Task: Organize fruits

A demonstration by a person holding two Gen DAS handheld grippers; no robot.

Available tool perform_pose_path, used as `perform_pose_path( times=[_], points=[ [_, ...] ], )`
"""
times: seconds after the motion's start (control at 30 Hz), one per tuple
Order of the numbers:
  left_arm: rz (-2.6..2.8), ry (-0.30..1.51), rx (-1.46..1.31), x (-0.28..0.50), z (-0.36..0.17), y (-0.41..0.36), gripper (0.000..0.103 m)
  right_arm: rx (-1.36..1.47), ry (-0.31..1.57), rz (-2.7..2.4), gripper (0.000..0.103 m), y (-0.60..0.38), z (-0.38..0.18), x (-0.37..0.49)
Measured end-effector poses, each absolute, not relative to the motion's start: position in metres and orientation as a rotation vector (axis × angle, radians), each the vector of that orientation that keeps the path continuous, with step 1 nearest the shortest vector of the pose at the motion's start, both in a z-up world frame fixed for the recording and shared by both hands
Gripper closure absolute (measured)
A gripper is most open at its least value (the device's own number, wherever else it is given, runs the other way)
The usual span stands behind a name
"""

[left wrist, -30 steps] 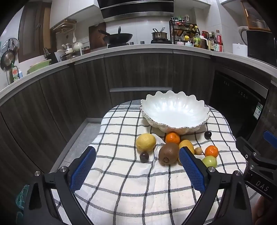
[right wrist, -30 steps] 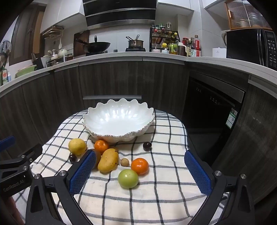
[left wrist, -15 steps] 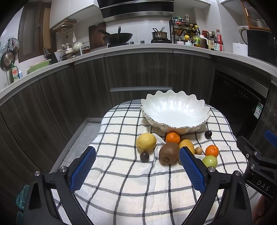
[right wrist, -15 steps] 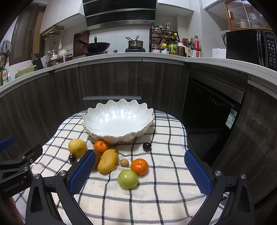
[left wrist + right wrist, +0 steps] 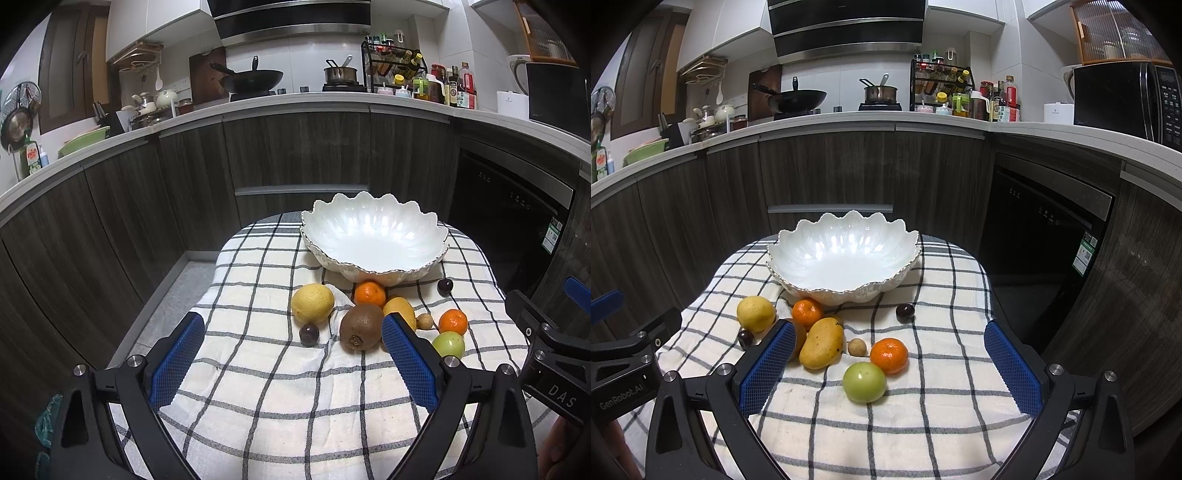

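White scalloped bowl (image 5: 846, 258), holding no fruit, on a table draped with a checked cloth (image 5: 938, 413); all positions below are given relative to this bowl. Directly in front of its near rim: a tangerine (image 5: 808, 314), close against the base. To the front-left: a lemon (image 5: 756, 314), with a small dark plum (image 5: 746, 338) just nearer the camera. In front of the tangerine: a mango (image 5: 822, 343) lying tilted, and beside it a kiwi (image 5: 362, 326), seen fully from the left wrist view and largely hidden behind a finger in the right wrist view. To the front-right: a second dark plum (image 5: 905, 312) near the base; farther forward a small tan longan (image 5: 857, 347), a second tangerine (image 5: 889, 355) and, farthest from the bowl, a green apple (image 5: 864, 381) touching or almost touching that tangerine. Left gripper (image 5: 293, 360) and right gripper (image 5: 890, 365): both hover above the cloth in front of the bowl, blue-padded fingers spread wide, nothing between them.
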State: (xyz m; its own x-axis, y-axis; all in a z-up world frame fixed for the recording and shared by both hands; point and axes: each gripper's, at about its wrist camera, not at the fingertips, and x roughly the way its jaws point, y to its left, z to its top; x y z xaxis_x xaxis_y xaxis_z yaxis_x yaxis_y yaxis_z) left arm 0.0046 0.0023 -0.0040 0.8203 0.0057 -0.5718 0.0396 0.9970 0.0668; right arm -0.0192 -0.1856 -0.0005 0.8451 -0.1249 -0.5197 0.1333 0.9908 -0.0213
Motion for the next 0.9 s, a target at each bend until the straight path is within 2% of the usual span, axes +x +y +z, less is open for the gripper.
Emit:
perform_pose_path(
  times=[0.9],
  points=[
    [-0.020,0.615,0.081,0.0067,-0.0082,0.0029,0.005,0.017,0.551,-0.138,0.000,-0.1858,0.0003,-0.0184]
  ],
)
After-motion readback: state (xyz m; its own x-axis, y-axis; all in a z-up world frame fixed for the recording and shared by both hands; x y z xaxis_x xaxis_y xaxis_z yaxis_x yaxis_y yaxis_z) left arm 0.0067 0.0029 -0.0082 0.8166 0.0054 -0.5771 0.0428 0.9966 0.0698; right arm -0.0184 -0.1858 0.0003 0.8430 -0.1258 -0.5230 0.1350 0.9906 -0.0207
